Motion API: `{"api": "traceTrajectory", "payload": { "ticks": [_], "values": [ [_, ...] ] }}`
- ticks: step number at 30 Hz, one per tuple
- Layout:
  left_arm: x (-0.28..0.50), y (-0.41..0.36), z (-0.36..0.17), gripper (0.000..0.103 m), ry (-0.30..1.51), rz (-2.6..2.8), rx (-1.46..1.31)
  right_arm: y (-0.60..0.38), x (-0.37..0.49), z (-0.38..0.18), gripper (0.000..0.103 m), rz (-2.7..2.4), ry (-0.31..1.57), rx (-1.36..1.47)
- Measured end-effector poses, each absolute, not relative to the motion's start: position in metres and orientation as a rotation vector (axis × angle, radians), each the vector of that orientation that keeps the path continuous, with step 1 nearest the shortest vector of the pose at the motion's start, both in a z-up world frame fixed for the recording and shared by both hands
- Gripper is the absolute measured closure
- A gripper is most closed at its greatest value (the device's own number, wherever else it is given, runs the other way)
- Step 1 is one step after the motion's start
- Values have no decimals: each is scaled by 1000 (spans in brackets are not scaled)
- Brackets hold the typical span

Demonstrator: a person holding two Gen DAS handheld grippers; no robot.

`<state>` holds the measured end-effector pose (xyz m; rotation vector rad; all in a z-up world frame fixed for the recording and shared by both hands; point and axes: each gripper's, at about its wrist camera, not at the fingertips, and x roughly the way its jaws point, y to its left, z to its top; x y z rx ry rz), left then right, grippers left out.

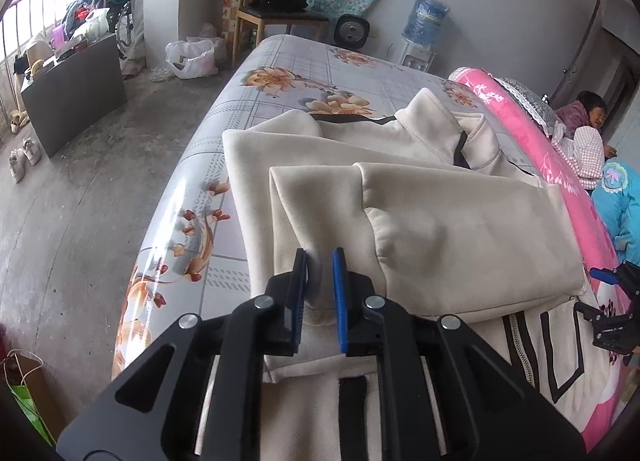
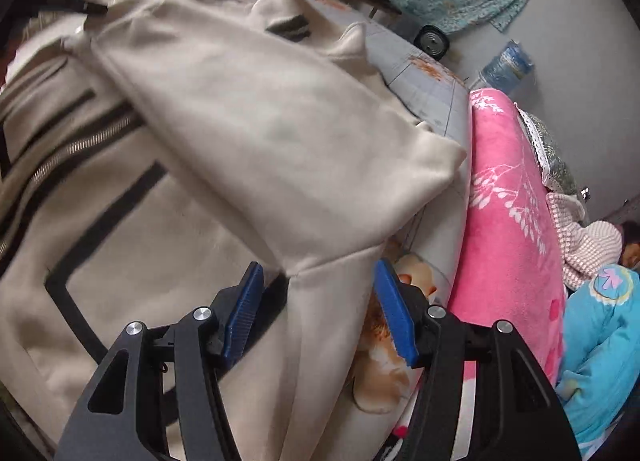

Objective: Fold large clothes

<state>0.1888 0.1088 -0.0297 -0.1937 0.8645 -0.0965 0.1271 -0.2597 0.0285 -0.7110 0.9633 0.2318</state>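
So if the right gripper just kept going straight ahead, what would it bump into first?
Most likely the cream jacket. The right gripper is open, and the folded-over sleeve's seam lies right between and ahead of its blue fingers. Depth is hard to judge, so the pink blanket beside it seems safe.

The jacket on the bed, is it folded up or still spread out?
Partly folded. The jacket has both sleeves laid across its front, but its zipper and lower body still lie flat on the bed.

Soft matt cream cloth jacket [image 1: 420, 197] with a metal zip [image 2: 60, 157]; glossy floral bedsheet [image 1: 192, 221]; fuzzy pink blanket [image 2: 508, 197].
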Motion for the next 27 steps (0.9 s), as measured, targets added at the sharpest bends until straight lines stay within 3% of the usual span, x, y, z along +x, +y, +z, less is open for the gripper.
{"api": "traceTrajectory", "payload": {
  "ticks": [1, 2, 8, 13, 18, 22, 27],
  "values": [
    [188, 105, -29, 92, 867, -101, -186, -263, 126, 27, 59, 169, 953, -745],
    [188, 103, -29, 92, 869, -105, -182, -269, 128, 27, 63, 128, 948, -750],
    [180, 96, -37, 92, 908, -144, -169, -319, 128, 35, 63, 74, 952, -471],
    [176, 101, -40, 92, 925, -144, -161, -340, 124, 51, 49, 142, 970, -329],
    [162, 112, -13, 92, 847, -171, -193, -346, 104, 100, 33, 291, 903, -226],
    [176, 100, -5, 87, 841, -240, -241, -331, 140, 117, 32, 369, 856, -98],
    [218, 65, -43, 83, 982, -221, -212, -285, 208, 77, 32, 417, 941, -52]
  ]
}}
